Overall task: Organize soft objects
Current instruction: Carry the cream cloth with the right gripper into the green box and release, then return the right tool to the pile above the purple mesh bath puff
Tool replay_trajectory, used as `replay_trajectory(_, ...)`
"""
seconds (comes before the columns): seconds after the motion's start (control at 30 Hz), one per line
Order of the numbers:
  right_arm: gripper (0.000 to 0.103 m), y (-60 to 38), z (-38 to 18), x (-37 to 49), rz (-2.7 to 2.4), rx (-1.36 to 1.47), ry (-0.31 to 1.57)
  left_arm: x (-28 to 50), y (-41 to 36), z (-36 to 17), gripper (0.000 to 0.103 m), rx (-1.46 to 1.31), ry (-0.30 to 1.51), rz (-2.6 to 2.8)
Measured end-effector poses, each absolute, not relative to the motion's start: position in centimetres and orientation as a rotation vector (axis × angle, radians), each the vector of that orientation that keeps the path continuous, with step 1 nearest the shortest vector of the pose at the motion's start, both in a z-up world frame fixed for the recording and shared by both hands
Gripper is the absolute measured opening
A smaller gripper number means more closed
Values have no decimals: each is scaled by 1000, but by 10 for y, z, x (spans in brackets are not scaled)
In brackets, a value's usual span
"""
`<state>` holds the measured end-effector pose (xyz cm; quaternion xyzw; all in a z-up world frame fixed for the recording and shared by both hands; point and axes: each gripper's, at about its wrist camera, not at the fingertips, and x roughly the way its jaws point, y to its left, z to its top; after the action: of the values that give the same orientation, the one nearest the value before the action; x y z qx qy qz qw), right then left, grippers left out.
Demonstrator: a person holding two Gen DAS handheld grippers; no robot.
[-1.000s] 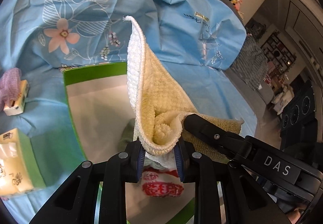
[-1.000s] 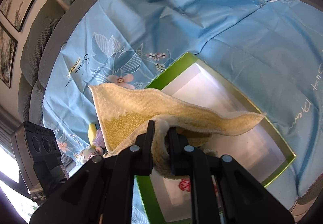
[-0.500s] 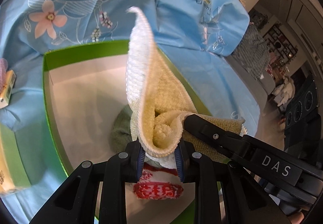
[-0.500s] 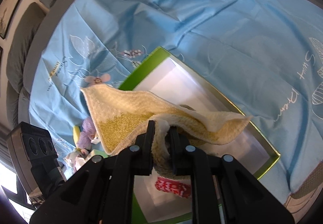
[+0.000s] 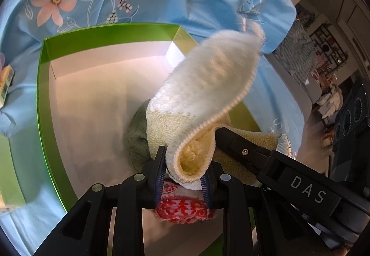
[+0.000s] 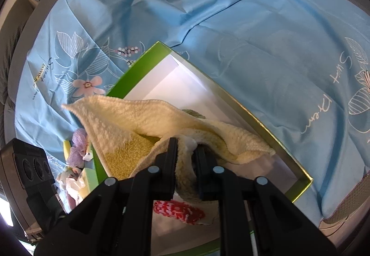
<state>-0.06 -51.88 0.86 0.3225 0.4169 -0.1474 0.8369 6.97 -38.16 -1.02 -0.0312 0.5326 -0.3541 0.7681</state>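
Lowering yellow terry towel (image 5: 208,94) into green box (image 5: 41,99), pinched by left gripper (image 5: 185,175) and right gripper (image 6: 186,159), both clamped on fabric. Best eased down evenly, free corner tucked inside rim. Nubbly, floppy pile over green cloth (image 5: 136,138) and red-white knit (image 5: 182,207); white, smooth box interior.

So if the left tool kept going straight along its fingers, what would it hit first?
Most likely the dark green cloth lying on the white floor of the green-rimmed cardboard box, just beyond the left tool and the pale yellow terry towel it grips. Depth is hard to judge here.
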Motion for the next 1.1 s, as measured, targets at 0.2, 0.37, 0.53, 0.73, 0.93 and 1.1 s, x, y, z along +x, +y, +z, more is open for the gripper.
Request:
replay_trajectory(0.2, 26, -520, 9, -2, -342, 668, 890, 69, -383, -7, 26, -79, 1154, -757)
replay_trajectory(0.37, 47, -520, 14, -7, -356, 674, 849, 65, -377, 7, 38, -96, 1132, -736)
replay_trajectory(0.53, 80, -517, 31, -18, -389, 652, 757, 55, -362, 30, 62, -111, 1069, -732)
replay_trajectory(0.73, 95, -501, 53, -23, -352, 603, 684, 53, -328, 54, 79, -158, 989, -628)
replay_trajectory(0.93, 102, -478, 63, -18, -316, 550, 678, 53, -275, 65, 81, -209, 941, -550)
replay_trajectory(1.1, 102, -453, 71, -13, -308, 488, 674, 56, -222, 68, 81, -247, 906, -417)
